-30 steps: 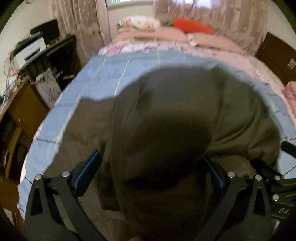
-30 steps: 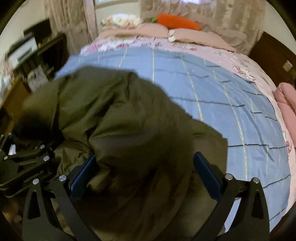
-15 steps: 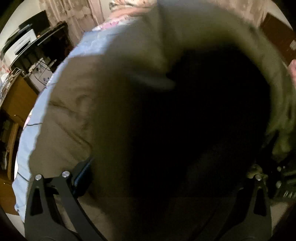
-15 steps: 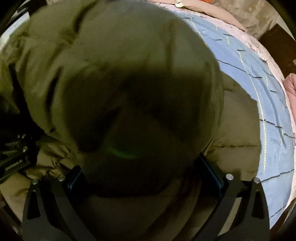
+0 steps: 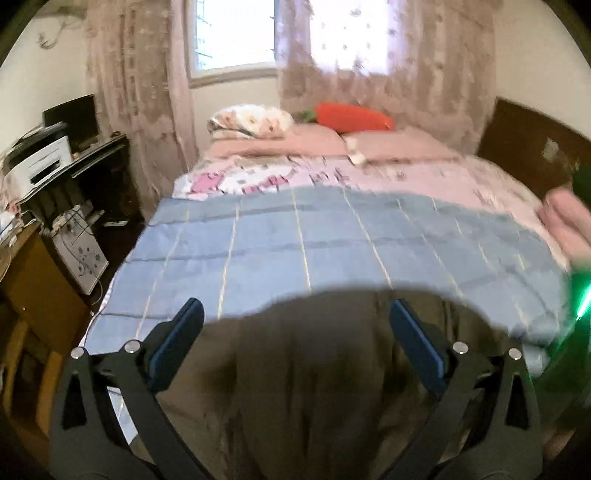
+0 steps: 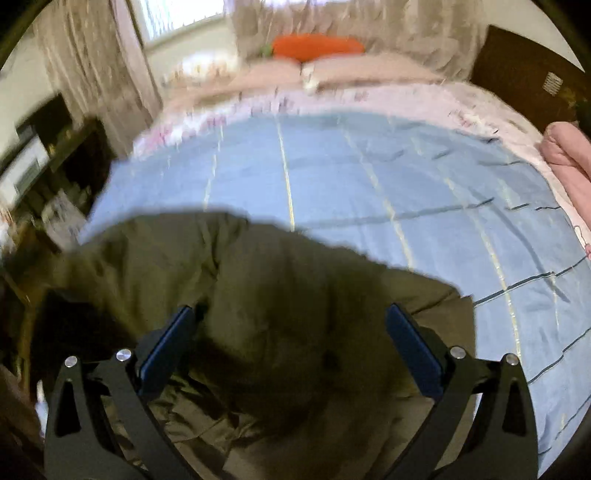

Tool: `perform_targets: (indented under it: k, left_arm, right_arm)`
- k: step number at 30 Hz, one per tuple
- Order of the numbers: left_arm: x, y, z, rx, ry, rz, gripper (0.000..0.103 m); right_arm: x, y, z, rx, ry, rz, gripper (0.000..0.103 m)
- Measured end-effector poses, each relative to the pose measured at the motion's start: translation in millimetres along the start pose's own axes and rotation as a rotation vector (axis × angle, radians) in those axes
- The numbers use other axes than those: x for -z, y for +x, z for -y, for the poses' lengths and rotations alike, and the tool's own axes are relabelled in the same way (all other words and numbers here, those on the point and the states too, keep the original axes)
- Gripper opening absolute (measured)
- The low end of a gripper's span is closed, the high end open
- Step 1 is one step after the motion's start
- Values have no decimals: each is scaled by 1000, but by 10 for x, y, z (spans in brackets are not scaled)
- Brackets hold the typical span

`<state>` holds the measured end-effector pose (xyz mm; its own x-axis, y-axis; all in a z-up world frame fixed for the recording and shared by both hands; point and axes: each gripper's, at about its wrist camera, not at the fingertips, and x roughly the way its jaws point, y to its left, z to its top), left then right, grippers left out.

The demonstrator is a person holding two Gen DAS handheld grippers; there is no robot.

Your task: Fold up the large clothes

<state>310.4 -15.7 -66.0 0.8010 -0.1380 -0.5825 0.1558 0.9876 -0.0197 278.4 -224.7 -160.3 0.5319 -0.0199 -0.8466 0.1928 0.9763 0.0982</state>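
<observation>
Currently I judge the fold unfinished: the olive coat (image 6: pixel 258 325) lies bunched at the near edge of the blue quilt (image 6: pixel 369 177), and both my left gripper (image 5: pixel 295 332) and right gripper (image 6: pixel 290 328) stand with jaws spread wide, clamping nothing.

A home bedroom. A made bed (image 5: pixel 332 192) fills the centre, covered by a blue checked quilt (image 5: pixel 314 251) over a pink cartoon-print sheet (image 5: pixel 258 181), with pink pillows (image 5: pixel 314 142) and an orange carrot-shaped cushion (image 5: pixel 351 116) toward 12 o'clock. Behind these, lace curtains (image 5: pixel 388 74) hang over a bright window (image 5: pixel 232 33). A dark wooden headboard (image 5: pixel 532 147) stands at 2 o'clock. At 9 to 10 o'clock, a cluttered desk (image 5: pixel 96 155) carries a white printer (image 5: pixel 40 158) and a dark monitor (image 5: pixel 72 118).
</observation>
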Motion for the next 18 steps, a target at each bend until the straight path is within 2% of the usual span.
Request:
perform_targets:
  k: [2,4,5,7,8,9,10,13,18]
  left_arm:
    - [-169,42,-40,9,-73,-2,101]
    - [-214,233,15,7,-75,-83,101]
    - [-182,392,95,0,-33,-155,101]
    - [101,872,316,-51,128,-357,101]
    - [218,1003,363,-74,176,-399,101]
    - [440,1187,376,-135,236,-433,101]
    - [569,1251,325,-158,231,-440,101]
    - [802,1322,52,-123,81,-433,101]
    - [1189,1276,38,-137,182,-330,101]
  right_arm:
    - [85,252,-15,41,-27,-56,102]
    - [197,446,-66,88,-80,-76,102]
    - [240,508,-80,99,-97,-78,102]
    - [310,616,-70,110,-111,-86,102]
    - [336,649,-67,114,-116,-94,102]
    - [356,684,-65,112,-125,-104,102]
    - [369,706,-67,107,-131,-108,102]
    - [388,749,-69,93,-139,-118,102]
    - [445,811,-67,72,-178,-146,102]
